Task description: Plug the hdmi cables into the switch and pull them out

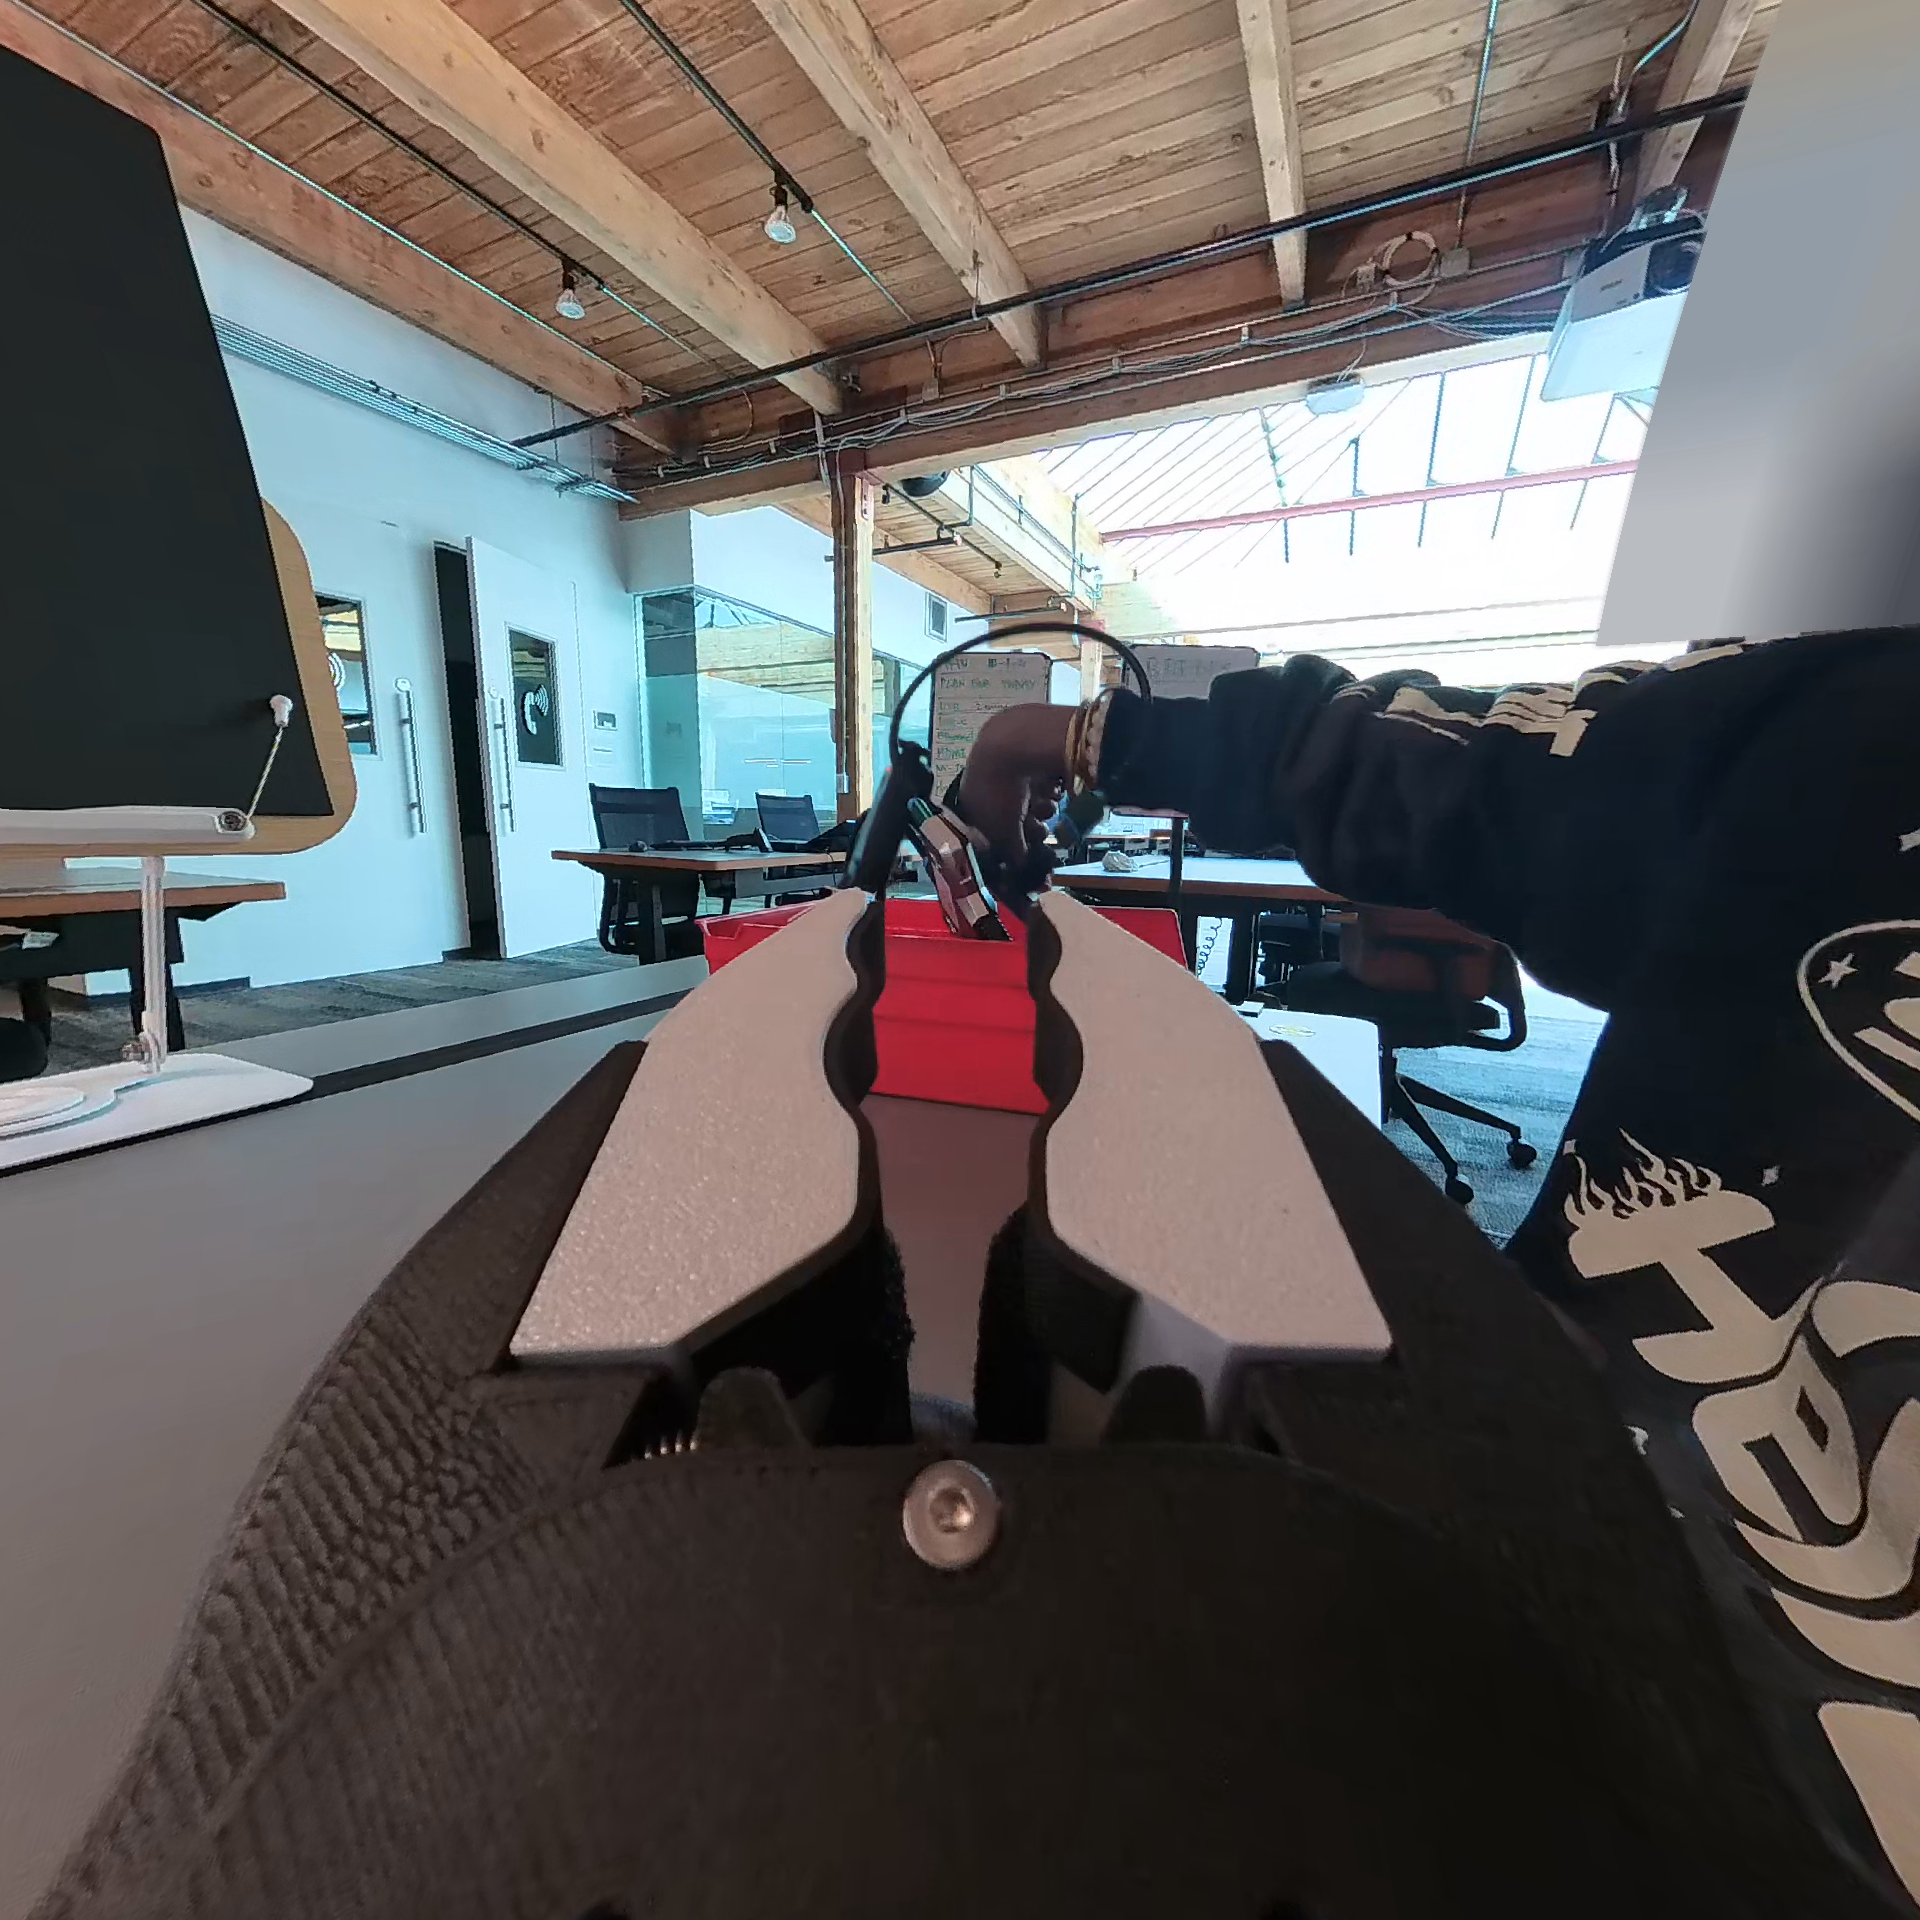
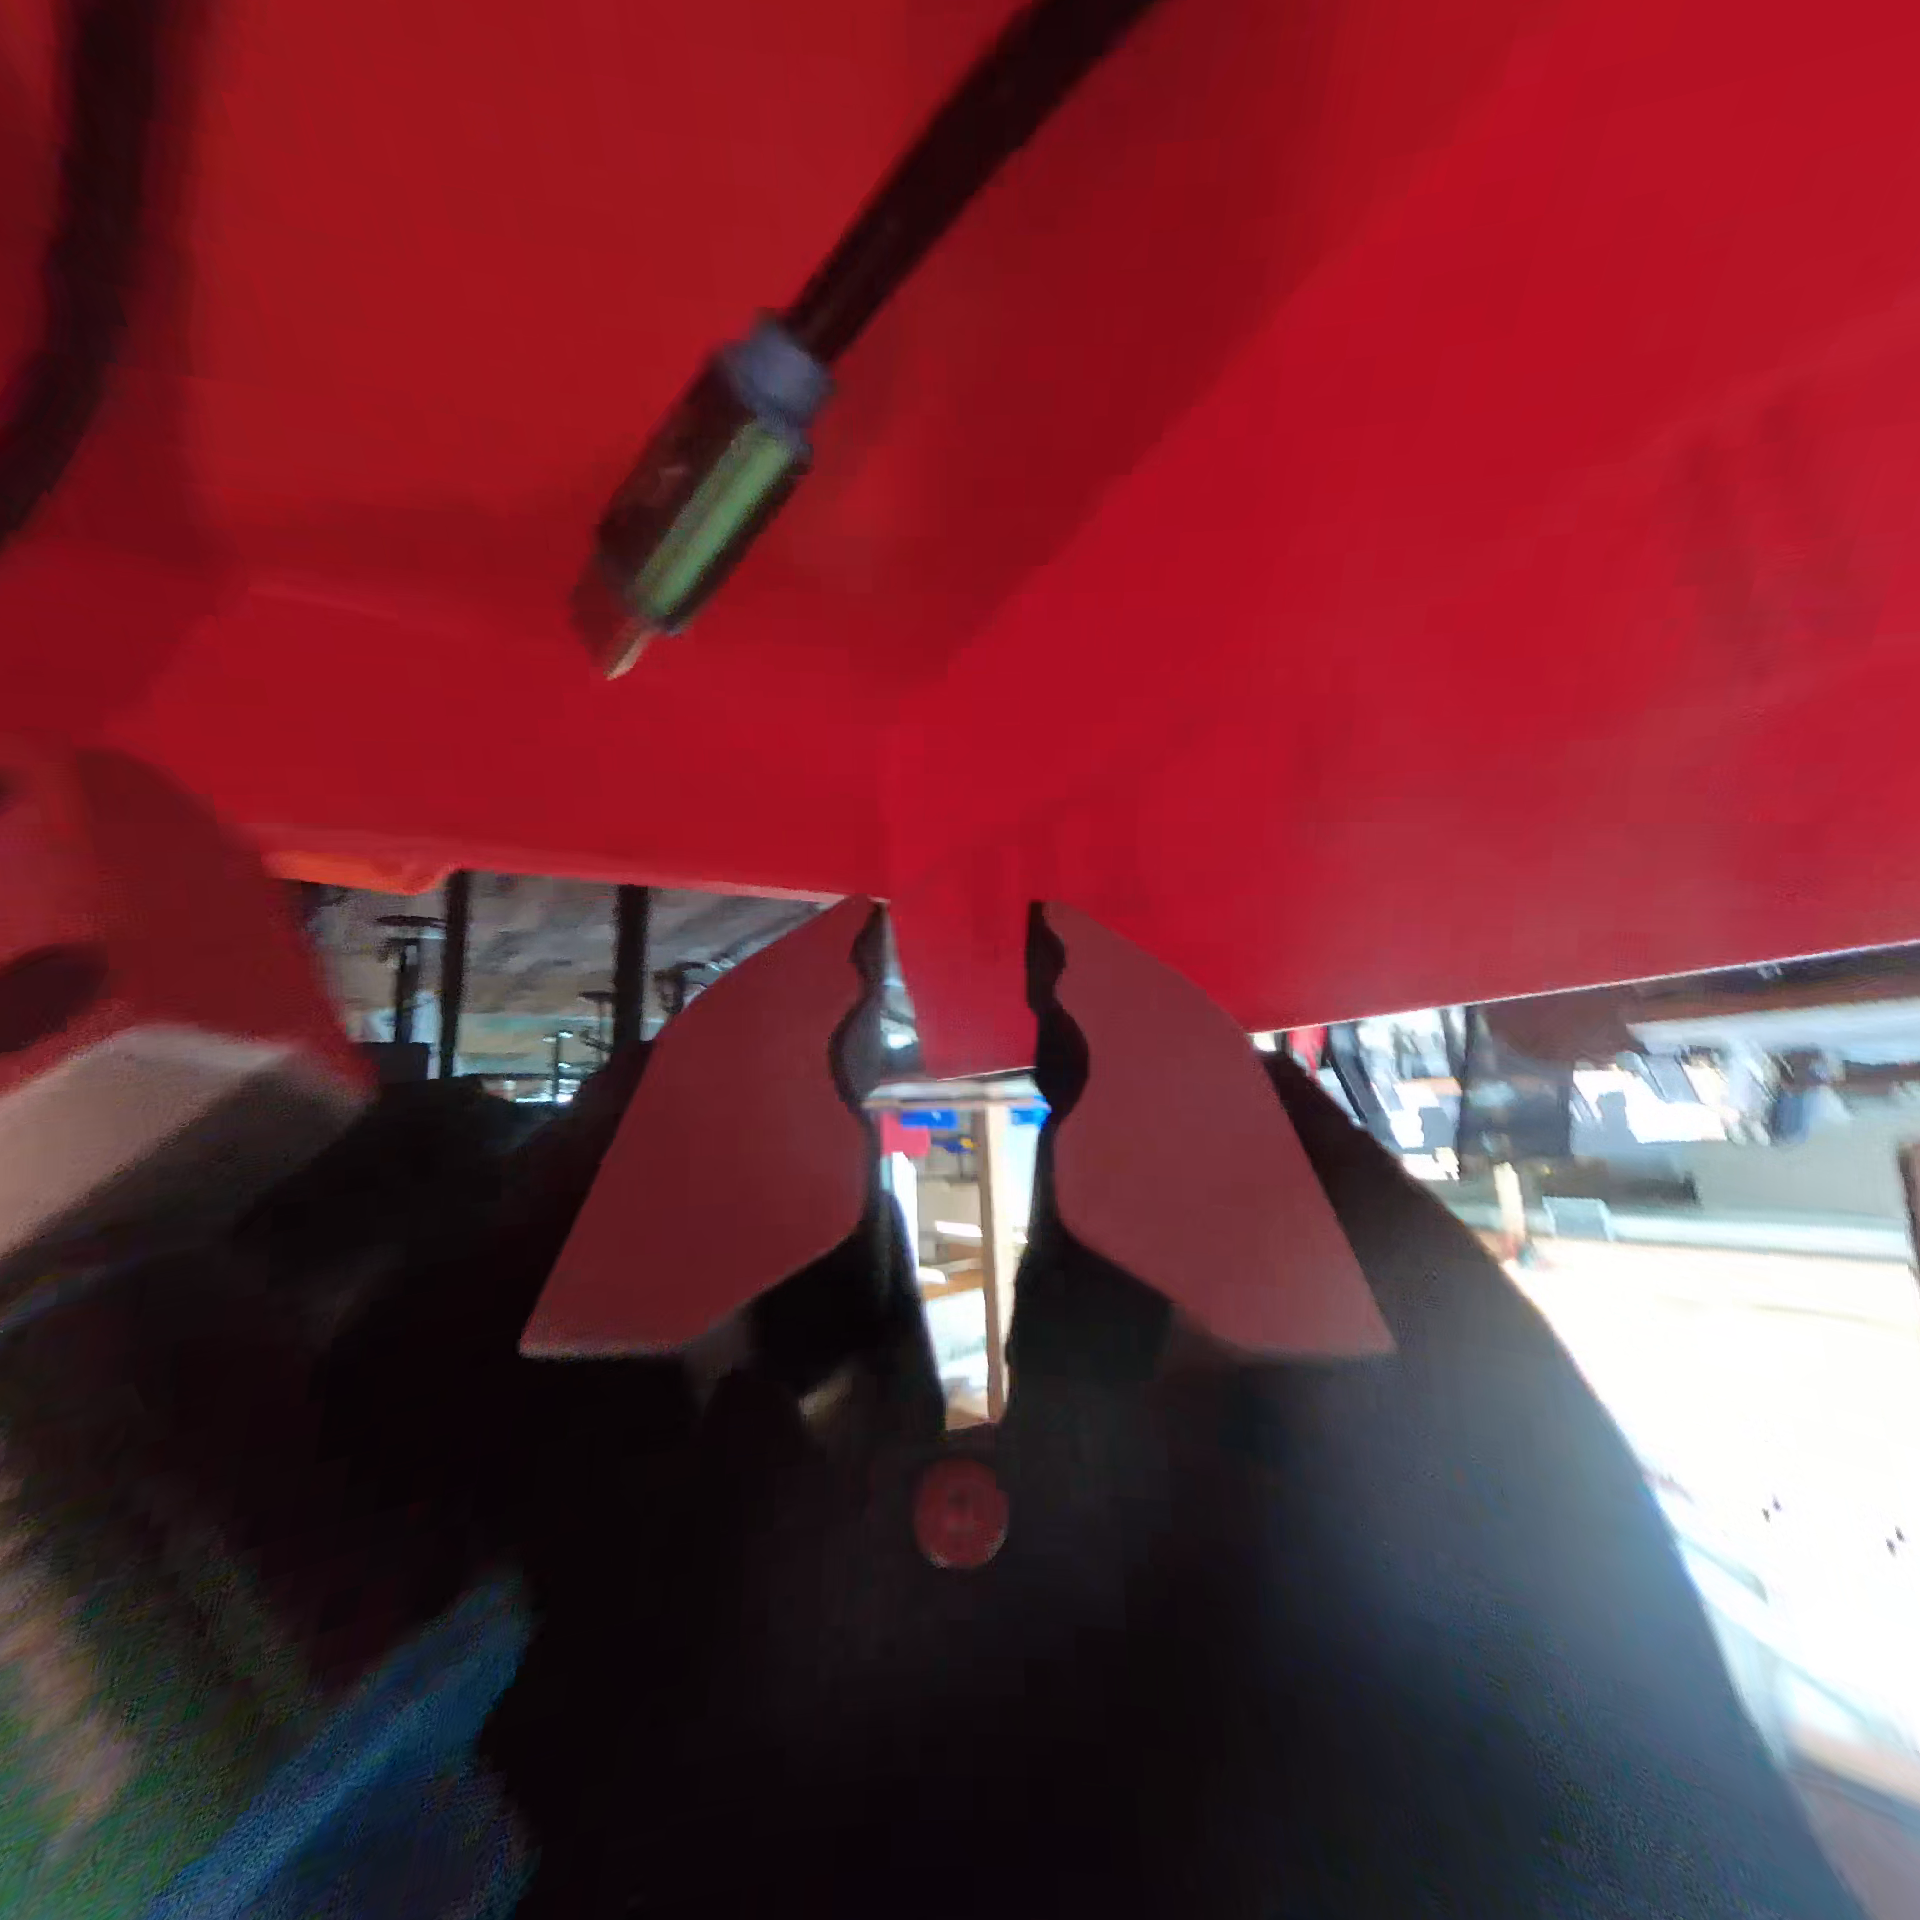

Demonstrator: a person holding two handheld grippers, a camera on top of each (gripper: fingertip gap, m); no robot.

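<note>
A red bin (image 1: 956, 1029) stands on the dark table (image 1: 312, 1299) straight ahead of my left gripper (image 1: 956, 914), which is open, empty and low over the table. A person's hand (image 1: 1013, 764) holds my right gripper (image 1: 961, 878) tip-down into the bin, with a black cable (image 1: 1023, 636) looping above it. In the right wrist view, my right gripper (image 2: 956, 935) is open and empty inside the bin (image 2: 1351, 520). A black HDMI cable with its plug (image 2: 707, 488) lies on the bin floor, beyond and left of the fingertips. No switch shows.
A dark screen on a white stand (image 1: 135, 499) is at the left of the table. A white box (image 1: 1320, 1049) sits right of the bin. The person's dark sleeve (image 1: 1507, 810) crosses the right side. Desks and office chairs stand behind.
</note>
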